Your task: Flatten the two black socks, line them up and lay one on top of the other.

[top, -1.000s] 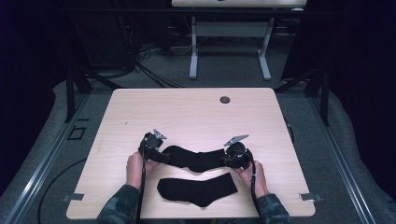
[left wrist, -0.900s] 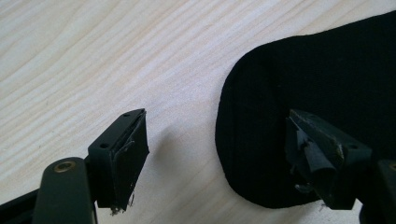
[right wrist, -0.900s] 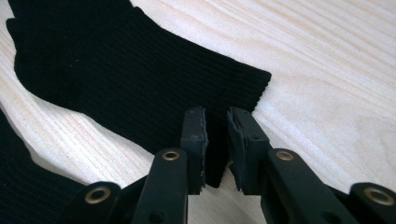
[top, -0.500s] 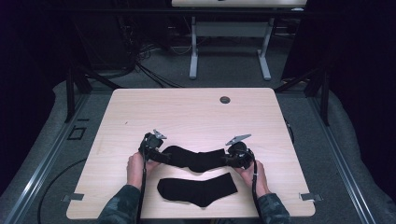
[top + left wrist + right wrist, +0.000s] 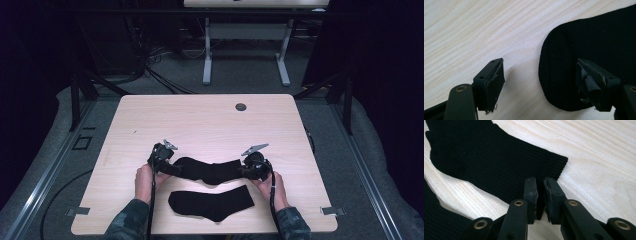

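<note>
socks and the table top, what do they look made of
Socks: the far sock looks like black ribbed knit fabric, matte, with fine ribs along its cuff; fibre type can't be told. The near sock looks alike, seen from farther off. Table: pale wood-grain surface, smooth with a slight sheen, possibly laminate rather than solid wood.

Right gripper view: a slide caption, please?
Black jaws pinch the cuff edge of a black ribbed sock on the pale wooden table.

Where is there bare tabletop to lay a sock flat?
The far half of the light wooden table is bare, bordered by the small dark round grommet and the upper black sock. The near edge is crowded: lower black sock, left gripper, right gripper.
</note>
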Demonstrator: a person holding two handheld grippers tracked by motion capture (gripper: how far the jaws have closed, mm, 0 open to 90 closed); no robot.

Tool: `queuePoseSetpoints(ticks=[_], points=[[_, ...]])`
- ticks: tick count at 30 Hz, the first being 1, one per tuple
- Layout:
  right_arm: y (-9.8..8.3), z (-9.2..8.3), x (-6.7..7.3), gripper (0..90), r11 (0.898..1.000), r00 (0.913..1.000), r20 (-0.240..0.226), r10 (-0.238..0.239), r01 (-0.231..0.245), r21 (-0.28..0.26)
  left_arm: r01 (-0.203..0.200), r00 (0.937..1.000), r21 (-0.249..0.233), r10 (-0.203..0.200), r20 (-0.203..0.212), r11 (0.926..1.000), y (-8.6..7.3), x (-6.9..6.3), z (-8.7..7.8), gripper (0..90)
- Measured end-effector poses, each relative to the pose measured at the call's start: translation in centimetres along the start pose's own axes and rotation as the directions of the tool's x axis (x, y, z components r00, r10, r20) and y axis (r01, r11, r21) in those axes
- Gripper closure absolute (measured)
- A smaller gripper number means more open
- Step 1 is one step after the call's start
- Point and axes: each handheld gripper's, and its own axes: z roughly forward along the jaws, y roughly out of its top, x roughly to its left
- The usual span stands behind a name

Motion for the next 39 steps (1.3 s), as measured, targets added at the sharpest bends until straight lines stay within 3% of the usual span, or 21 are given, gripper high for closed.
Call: queuePoseSetpoints(ticks=[10, 19, 32, 37, 39], points=[[0.0, -0.1, 0.1, 80.3, 1.0, 1.0, 0.0, -0.007, 0.007, 0.012, 0.01, 0.9999, 0.01, -0.01, 0.012, 0.9999, -0.7, -0.1, -0.5, 23.9], [-0.5, -0.5, 0.2, 79.8, 0.999, 0.9993, -0.006, -0.036, 0.036, 0.023, 0.009, 1.0, -0.002, -0.009, 0.002, 1.0, -1.8, -1.2, -1.2, 24.5], [-1.1, -0.9, 0.3, 76.4, 0.998, 0.9982, -0.022, -0.056, 0.057, 0.016, 0.007, 0.9998, 0.001, -0.007, 0.018, 1.0, -2.9, -2.0, -2.0, 24.3], [-1.4, -1.1, 0.2, 71.1, 0.998, 0.9981, -0.036, -0.051, 0.052, 0.023, -0.016, 0.9998, 0.0, 0.016, 0.007, 0.9999, -3.1, -2.5, -2.2, 23.9], [-1.4, -1.1, 0.1, 64.1, 0.999, 0.9984, -0.044, -0.037, 0.038, 0.018, -0.008, 1.0, -0.014, 0.008, 0.005, 0.9999, -3.1, -2.5, -2.3, 17.8]])
